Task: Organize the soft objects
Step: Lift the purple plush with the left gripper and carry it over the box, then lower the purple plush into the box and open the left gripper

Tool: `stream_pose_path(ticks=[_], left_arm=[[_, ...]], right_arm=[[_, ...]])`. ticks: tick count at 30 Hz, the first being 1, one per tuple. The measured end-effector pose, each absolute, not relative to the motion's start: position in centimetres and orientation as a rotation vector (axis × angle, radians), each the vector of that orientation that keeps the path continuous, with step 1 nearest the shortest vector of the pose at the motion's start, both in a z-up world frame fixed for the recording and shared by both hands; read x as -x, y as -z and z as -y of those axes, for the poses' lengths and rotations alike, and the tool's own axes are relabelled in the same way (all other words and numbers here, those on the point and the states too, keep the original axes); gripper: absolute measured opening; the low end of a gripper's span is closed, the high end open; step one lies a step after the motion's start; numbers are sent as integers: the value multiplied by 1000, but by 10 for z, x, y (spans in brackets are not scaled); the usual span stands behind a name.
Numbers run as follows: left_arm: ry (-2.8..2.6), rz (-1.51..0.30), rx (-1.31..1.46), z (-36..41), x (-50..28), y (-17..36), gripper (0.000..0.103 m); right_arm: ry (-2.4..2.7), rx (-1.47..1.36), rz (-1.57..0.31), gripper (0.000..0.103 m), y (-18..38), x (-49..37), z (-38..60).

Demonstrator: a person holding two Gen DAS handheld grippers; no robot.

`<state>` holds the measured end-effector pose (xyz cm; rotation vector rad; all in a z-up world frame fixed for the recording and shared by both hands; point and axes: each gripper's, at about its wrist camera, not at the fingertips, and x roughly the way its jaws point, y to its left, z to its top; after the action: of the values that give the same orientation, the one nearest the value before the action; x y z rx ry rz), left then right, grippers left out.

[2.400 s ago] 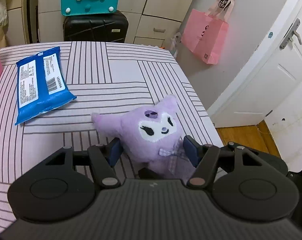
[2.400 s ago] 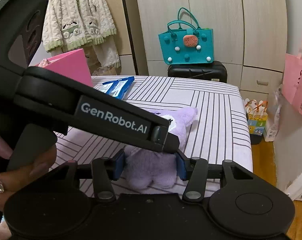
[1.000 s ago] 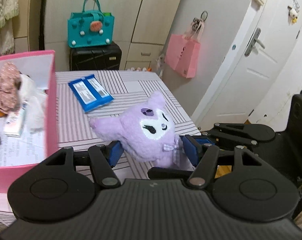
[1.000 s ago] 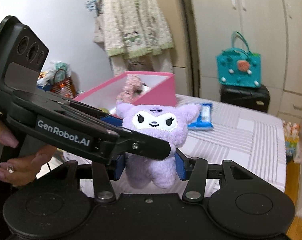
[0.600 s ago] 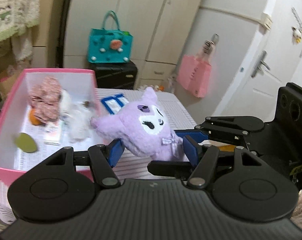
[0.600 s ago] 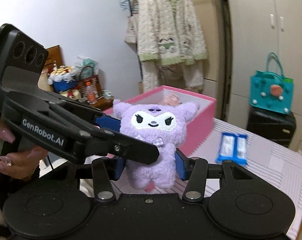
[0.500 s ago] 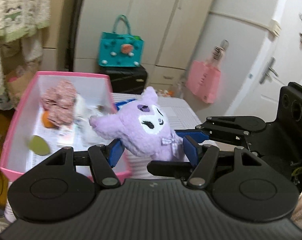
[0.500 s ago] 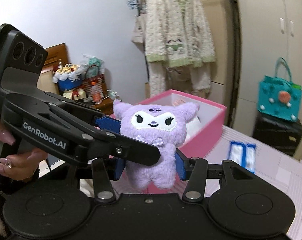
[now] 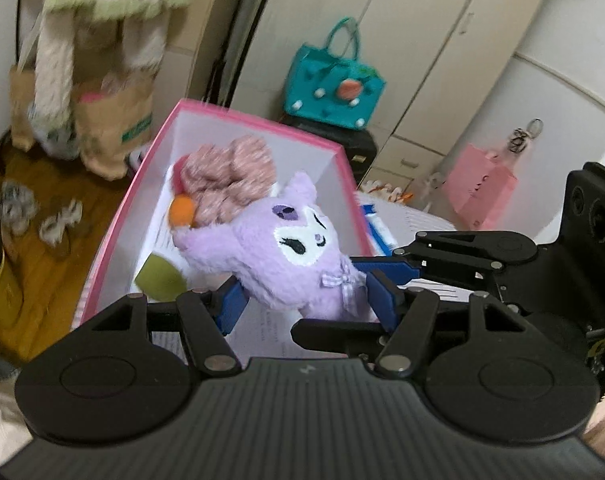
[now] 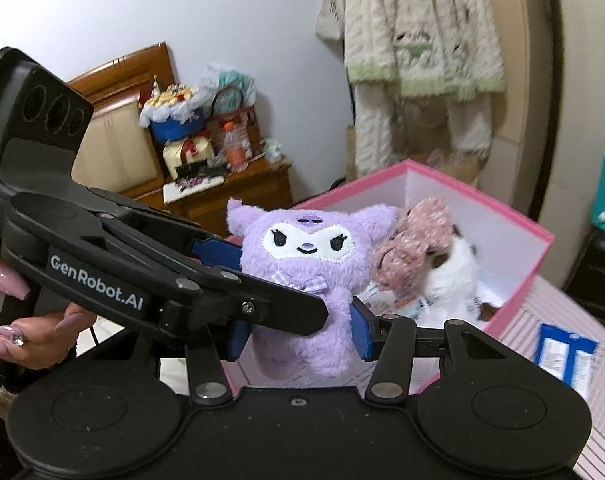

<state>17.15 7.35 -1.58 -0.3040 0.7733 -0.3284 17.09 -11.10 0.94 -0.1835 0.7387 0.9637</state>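
Note:
A purple plush toy (image 9: 286,256) with a white face and a checked bow hangs in the air over the open pink box (image 9: 238,116). My left gripper (image 9: 306,304) is shut on its body, blue pads pressed on both sides. In the right wrist view the plush toy (image 10: 306,264) faces the camera, and my right gripper (image 10: 298,336) is shut on its lower body. The left gripper's fingers (image 10: 262,308) cross the toy's waist from the left. The pink box (image 10: 538,236) holds a pink knitted item (image 10: 418,232) and a white plush (image 10: 454,276).
The box also holds an orange ball (image 9: 181,211) and a green piece (image 9: 158,280). A blue packet (image 10: 566,356) lies on the striped table (image 10: 542,312). A teal bag (image 9: 334,88), hanging cardigan (image 10: 418,28), paper bag (image 9: 110,128) and wooden nightstand (image 10: 238,192) stand around.
Both grippers have carried the plush toy leftward, from above the striped table to above the pink box. Their hold on it looks the same.

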Motion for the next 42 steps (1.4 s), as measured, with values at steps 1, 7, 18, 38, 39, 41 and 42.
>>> stream_pose_path(ticks=[1, 7, 18, 38, 39, 41, 42], left_arm=[[324, -787, 302, -76, -176, 19, 63], [312, -857, 289, -83, -200, 31, 63], [332, -911, 252, -85, -212, 45, 63], [230, -835, 181, -82, -200, 30, 63], [230, -828, 179, -83, -199, 28, 63], [228, -807, 161, -81, -194, 21, 65], [227, -797, 149, -80, -192, 17, 66]], right_arm=[[-971, 190, -750, 56, -6, -176, 108], [-1015, 279, -840, 56, 8, -206, 89], [-1070, 537, -887, 56, 20, -223, 71], [-943, 573, -942, 67, 15, -229, 73], [-937, 553, -931, 67, 10, -227, 78], [-921, 511, -900, 67, -5, -219, 91], [-917, 492, -886, 67, -11, -215, 97]])
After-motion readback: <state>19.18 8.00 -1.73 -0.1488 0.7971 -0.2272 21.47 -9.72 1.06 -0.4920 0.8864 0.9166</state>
